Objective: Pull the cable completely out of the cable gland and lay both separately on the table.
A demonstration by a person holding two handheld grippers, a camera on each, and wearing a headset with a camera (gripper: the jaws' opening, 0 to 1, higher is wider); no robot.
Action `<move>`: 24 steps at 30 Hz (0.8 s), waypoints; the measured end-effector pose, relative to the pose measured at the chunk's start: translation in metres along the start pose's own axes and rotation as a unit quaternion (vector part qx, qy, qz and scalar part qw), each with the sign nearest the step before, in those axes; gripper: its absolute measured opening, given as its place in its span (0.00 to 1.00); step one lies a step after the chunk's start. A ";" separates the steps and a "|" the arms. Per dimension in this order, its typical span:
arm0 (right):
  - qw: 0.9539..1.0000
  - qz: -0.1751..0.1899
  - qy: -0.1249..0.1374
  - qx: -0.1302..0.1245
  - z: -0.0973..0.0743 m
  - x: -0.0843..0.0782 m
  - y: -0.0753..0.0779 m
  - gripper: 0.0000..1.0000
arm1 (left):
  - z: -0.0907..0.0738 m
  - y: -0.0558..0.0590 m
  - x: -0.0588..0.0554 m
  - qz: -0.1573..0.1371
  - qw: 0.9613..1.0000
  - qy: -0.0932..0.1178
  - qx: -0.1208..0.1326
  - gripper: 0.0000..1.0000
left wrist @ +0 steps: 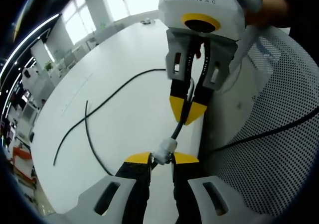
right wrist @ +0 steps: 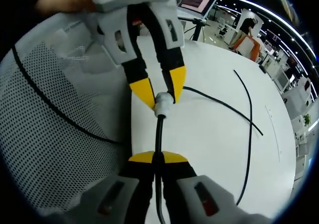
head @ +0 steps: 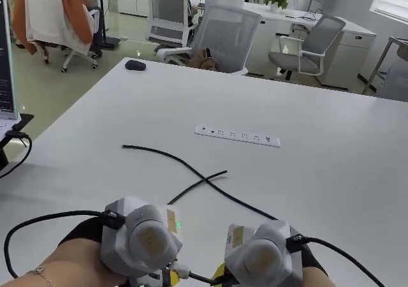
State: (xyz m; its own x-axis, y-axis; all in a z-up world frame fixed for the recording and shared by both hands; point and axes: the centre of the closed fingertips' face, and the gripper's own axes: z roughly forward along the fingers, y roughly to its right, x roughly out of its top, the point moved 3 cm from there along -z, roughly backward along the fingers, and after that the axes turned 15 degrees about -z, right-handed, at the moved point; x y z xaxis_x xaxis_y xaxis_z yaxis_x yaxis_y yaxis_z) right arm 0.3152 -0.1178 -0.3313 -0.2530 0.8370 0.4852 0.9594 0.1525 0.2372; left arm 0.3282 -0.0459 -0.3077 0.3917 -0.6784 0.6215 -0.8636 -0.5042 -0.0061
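Just above the table's near edge, my left gripper (left wrist: 160, 158) is shut on the white cable gland (left wrist: 164, 148). A short way along the black cable (right wrist: 159, 134), my right gripper (right wrist: 157, 157) is shut on it, facing the left one. The cable still runs into the gland (right wrist: 162, 104). In the head view both grippers sit at the bottom, left gripper (head: 162, 275) and right gripper (head: 222, 275), with the gland (head: 180, 271) between them. The cable (head: 210, 183) trails away across the white table (head: 319, 172) and crosses over itself.
A white power strip (head: 237, 136) lies mid-table and a black mouse (head: 135, 64) rests at the far edge. Office chairs (head: 223, 35) stand behind the table. A screen (head: 6, 76) and its lead are at the left. White mesh (left wrist: 259, 134) borders the near edge.
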 end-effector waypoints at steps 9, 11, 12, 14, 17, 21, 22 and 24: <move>1.000 0.000 -0.022 -0.004 0.000 -0.010 0.002 0.02 | 0.001 -0.001 -0.002 0.005 1.000 -0.006 0.007 0.17; 0.999 0.000 -0.037 -0.009 0.000 -0.016 0.003 0.02 | 0.000 -0.002 -0.002 0.005 1.000 -0.005 0.009 0.17; 0.998 0.008 -0.063 -0.012 -0.002 -0.024 0.004 0.02 | 0.000 -0.003 -0.002 0.004 1.000 -0.006 0.010 0.17; 0.996 0.000 -0.086 -0.011 -0.002 -0.033 0.004 0.02 | 0.000 -0.004 -0.003 0.001 1.000 -0.008 0.013 0.17; 0.993 0.011 -0.112 -0.017 -0.002 -0.047 0.008 0.02 | 0.000 -0.005 -0.004 0.000 1.000 -0.011 0.015 0.17; 0.989 0.029 -0.145 -0.025 -0.006 -0.060 0.011 0.03 | -0.001 -0.006 -0.004 -0.001 1.000 -0.011 0.016 0.17; 0.987 0.037 -0.151 -0.027 -0.008 -0.063 0.011 0.03 | -0.001 -0.006 -0.004 -0.001 1.000 -0.011 0.016 0.17; 0.985 0.048 -0.161 -0.030 -0.010 -0.068 0.012 0.03 | -0.001 -0.006 -0.004 -0.001 1.000 -0.011 0.015 0.17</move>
State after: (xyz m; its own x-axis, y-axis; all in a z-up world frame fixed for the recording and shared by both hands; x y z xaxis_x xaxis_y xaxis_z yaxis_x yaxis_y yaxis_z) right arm 0.3423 -0.1780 -0.3536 -0.1003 0.9707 0.2182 0.9654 0.0419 0.2574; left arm 0.3314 -0.0395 -0.3099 0.4014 -0.6886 0.6039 -0.8525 -0.5220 -0.0285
